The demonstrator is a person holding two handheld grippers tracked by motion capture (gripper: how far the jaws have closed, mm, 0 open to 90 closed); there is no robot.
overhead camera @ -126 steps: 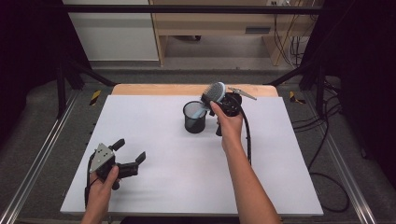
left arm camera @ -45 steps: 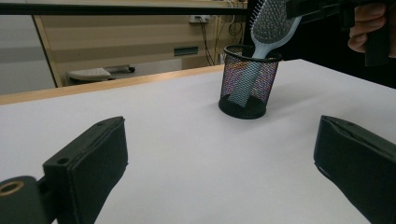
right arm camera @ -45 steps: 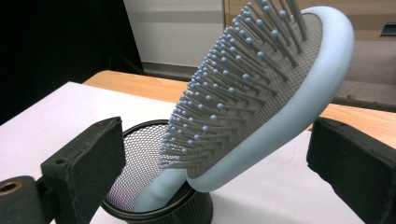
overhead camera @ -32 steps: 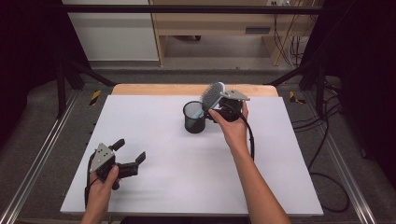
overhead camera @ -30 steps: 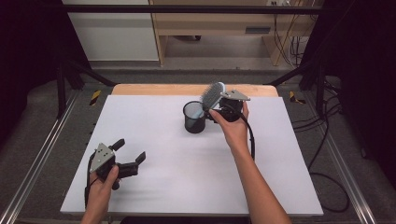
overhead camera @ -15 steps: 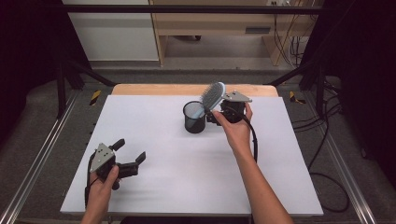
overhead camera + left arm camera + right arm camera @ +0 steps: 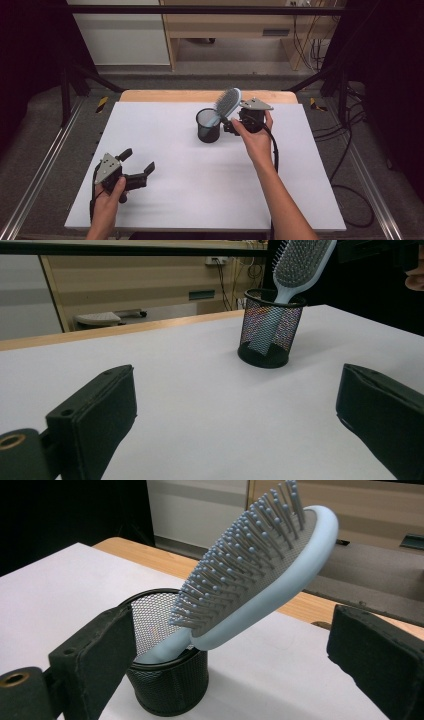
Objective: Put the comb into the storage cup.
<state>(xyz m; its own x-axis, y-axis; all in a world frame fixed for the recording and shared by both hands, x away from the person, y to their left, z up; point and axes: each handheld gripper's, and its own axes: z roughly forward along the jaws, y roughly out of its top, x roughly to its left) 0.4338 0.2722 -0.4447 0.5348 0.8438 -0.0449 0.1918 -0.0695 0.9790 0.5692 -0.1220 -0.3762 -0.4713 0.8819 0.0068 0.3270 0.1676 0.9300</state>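
Observation:
A light-blue hairbrush (image 7: 227,102) stands handle-down in a black mesh cup (image 7: 208,126) at the far middle of the white table (image 7: 200,195), leaning right with its bristled head above the rim. My right gripper (image 7: 231,126) is just right of the cup, open. In the right gripper view its jaws stand wide apart on either side of the brush (image 7: 260,580) and cup (image 7: 165,680) without touching them. My left gripper (image 7: 137,161) rests open near the front left, holding nothing. It faces the cup (image 7: 270,330) and brush (image 7: 300,262) from far off.
A wooden strip (image 7: 200,96) runs along the table's far edge. Metal rails (image 7: 45,165) flank the left side and cables (image 7: 350,150) lie on the floor to the right. A cabinet and bench stand behind the table.
The right gripper lowered the brush handle into the cup and opened, letting the brush go. The left gripper has stayed in place.

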